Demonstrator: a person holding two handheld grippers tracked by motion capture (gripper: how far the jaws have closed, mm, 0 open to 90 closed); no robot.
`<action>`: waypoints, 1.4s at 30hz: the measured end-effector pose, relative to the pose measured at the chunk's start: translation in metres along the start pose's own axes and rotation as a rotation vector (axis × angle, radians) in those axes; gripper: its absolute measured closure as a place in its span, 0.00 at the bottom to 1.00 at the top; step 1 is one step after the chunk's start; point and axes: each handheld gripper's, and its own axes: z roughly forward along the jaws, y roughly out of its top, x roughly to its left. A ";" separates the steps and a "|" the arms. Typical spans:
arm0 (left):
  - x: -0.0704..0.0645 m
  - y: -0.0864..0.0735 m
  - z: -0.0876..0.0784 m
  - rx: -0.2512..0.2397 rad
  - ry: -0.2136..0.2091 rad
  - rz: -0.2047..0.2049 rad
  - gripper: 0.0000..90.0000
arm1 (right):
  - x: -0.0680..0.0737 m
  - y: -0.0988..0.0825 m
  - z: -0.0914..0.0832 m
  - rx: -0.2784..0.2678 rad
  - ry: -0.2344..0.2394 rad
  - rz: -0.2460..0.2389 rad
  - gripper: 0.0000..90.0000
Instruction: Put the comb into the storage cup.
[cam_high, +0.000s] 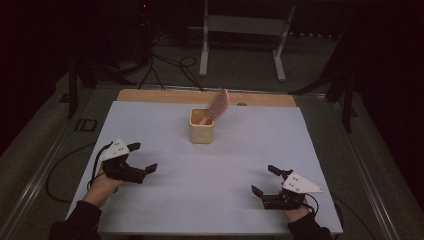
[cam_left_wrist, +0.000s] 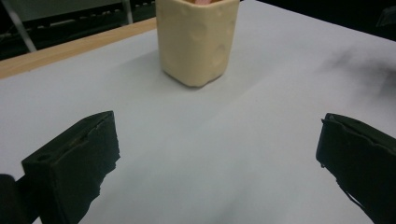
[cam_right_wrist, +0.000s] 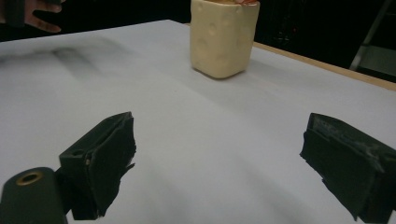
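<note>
Cream cup (cam_high: 202, 131) stands upright toward the far middle of the white worktop (cam_high: 165, 200), with a pink ribbed comb-like piece (cam_high: 218, 105) leaning out of its top toward the right. Its dimpled walls look rigid and thick, probably ceramic or moulded plastic, so fairly light yet liable to tip; a grip across two opposite side walls, low down, seems safest. Left hand-held gripper (cam_high: 141, 157) and right hand-held gripper (cam_high: 265, 181) both rest well apart from it, jaws spread wide and holding nothing.
</note>
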 end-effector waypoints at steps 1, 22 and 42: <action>0.000 0.000 0.000 0.000 0.000 0.000 0.00 | 0.000 0.000 0.000 0.001 0.002 0.003 0.10; -0.017 -0.058 -0.043 -0.001 0.056 -0.033 0.00 | 0.001 0.000 0.002 0.009 0.009 -0.005 0.10; -0.027 -0.068 -0.045 -0.001 0.089 -0.033 0.00 | 0.000 0.000 0.003 0.010 0.016 -0.010 0.10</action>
